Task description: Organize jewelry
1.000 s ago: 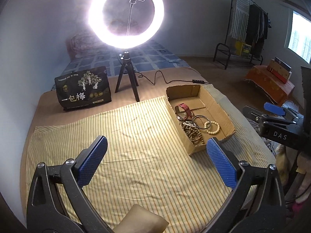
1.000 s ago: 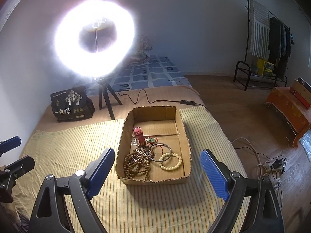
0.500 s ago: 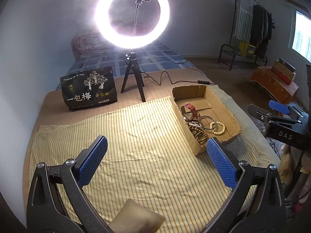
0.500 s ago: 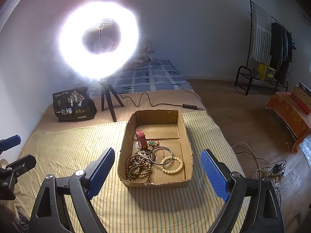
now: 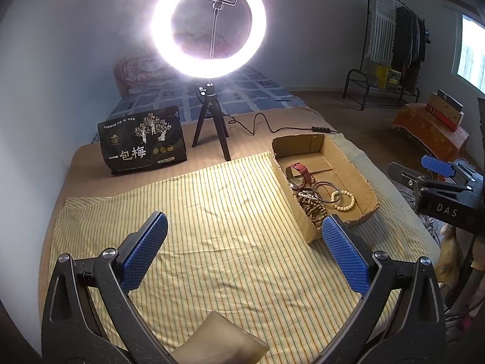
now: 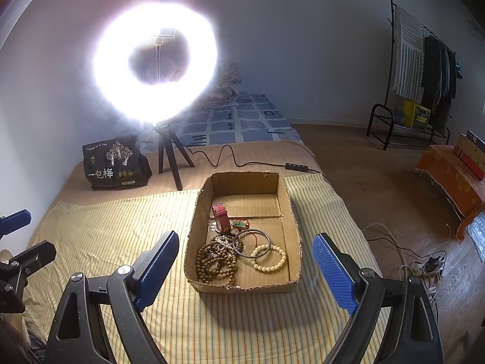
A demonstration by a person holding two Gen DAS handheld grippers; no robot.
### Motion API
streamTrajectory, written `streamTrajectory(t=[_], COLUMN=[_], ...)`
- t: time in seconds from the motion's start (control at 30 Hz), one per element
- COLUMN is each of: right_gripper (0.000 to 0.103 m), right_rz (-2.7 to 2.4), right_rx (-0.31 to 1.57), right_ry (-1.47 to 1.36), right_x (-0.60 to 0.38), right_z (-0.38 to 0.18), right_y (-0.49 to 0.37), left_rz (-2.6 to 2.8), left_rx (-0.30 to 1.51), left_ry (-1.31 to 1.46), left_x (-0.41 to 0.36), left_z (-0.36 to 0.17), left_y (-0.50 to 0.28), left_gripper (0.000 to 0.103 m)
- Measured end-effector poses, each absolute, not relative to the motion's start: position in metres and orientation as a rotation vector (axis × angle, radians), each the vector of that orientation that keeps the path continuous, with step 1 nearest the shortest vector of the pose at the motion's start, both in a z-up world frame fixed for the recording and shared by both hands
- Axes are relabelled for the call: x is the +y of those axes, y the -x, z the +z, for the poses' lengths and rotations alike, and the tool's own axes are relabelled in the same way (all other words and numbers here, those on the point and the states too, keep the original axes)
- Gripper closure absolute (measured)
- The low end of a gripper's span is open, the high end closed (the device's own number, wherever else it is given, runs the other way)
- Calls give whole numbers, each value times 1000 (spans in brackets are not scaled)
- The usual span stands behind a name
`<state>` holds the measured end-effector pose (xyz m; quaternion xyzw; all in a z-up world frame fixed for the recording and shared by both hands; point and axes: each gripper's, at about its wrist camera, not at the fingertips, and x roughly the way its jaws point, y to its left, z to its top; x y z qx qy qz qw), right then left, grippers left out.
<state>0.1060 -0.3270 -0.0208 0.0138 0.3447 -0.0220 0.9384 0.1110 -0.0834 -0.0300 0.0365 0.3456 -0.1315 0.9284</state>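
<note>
A shallow cardboard box (image 6: 292,212) (image 5: 354,170) lies on a yellow striped cloth (image 5: 227,212). In it are a red watch (image 6: 221,217) (image 5: 303,170), brown bead strands (image 6: 215,259) (image 5: 312,204), a dark metal bangle (image 6: 251,242), a cream bead bracelet (image 6: 269,257) (image 5: 342,200) and a thin red cord with a green charm (image 6: 241,224). My right gripper (image 6: 245,268) is open and empty, above the box's near end. My left gripper (image 5: 242,250) is open and empty over the cloth, left of the box. The right gripper also shows in the left wrist view (image 5: 436,170).
A lit ring light on a tripod (image 5: 209,30) (image 6: 157,66) stands behind the cloth, its cable (image 6: 236,157) running right. A black printed bag (image 5: 142,139) (image 6: 115,162) stands at the back left. A clothes rack (image 6: 424,60) and an orange-covered bench (image 6: 451,173) stand right.
Both views have shifted a little: the box and ring light sit further right in the left wrist view, and the box sits slightly lower and closer in the right wrist view. Both grippers stay open.
</note>
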Motion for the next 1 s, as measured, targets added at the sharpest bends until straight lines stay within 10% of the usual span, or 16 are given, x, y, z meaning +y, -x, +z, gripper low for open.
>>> streamTrajectory(t=[1.0], right_gripper=[12], right_rz=[-40], right_rx=[712], right_ry=[-16], right_x=[-323], right_z=[-23], right_y=[-107], left_rz=[-254], left_rx=[675], left_ry=[-100], left_x=[-83], left_z=[-27], left_y=[-110], left_gripper=[0])
